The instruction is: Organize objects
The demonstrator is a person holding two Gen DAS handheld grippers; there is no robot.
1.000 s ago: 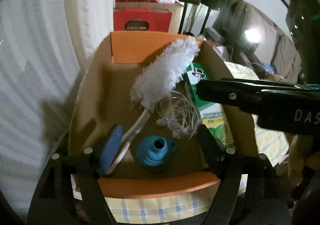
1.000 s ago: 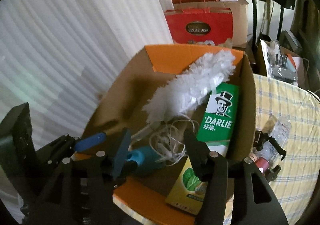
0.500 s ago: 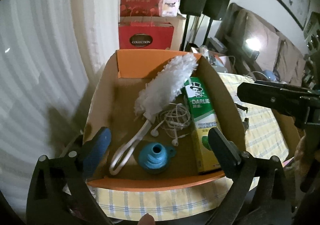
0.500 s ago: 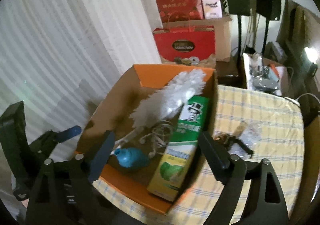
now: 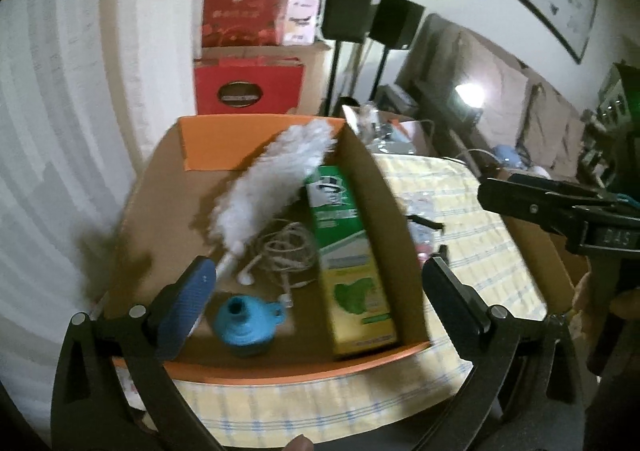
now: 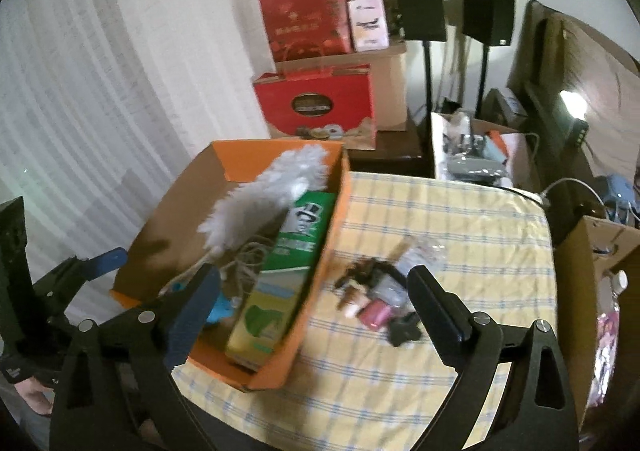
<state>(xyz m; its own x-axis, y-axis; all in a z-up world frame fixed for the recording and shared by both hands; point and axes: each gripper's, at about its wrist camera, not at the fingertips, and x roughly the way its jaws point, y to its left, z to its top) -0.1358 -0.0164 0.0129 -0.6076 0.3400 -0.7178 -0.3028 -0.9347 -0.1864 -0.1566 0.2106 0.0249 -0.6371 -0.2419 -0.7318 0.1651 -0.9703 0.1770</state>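
An orange cardboard box stands on a checked tablecloth. It holds a white duster, a green and yellow toothpaste carton, tangled white earphones and a blue cap-shaped item. My left gripper is open and empty, above the box's near edge. My right gripper is open and empty, above the box's right wall. A pile of small items, black clips and a pink piece, lies on the cloth right of the box.
The checked tablecloth extends right of the box. Red gift bags and boxes stand behind, next to two black speakers on stands. A white curtain is at the left. A brown carton stands at the right edge.
Both grippers have pulled back and up from the box, jaws now wide open. The right gripper has swung right, bringing the small items on the cloth into view.
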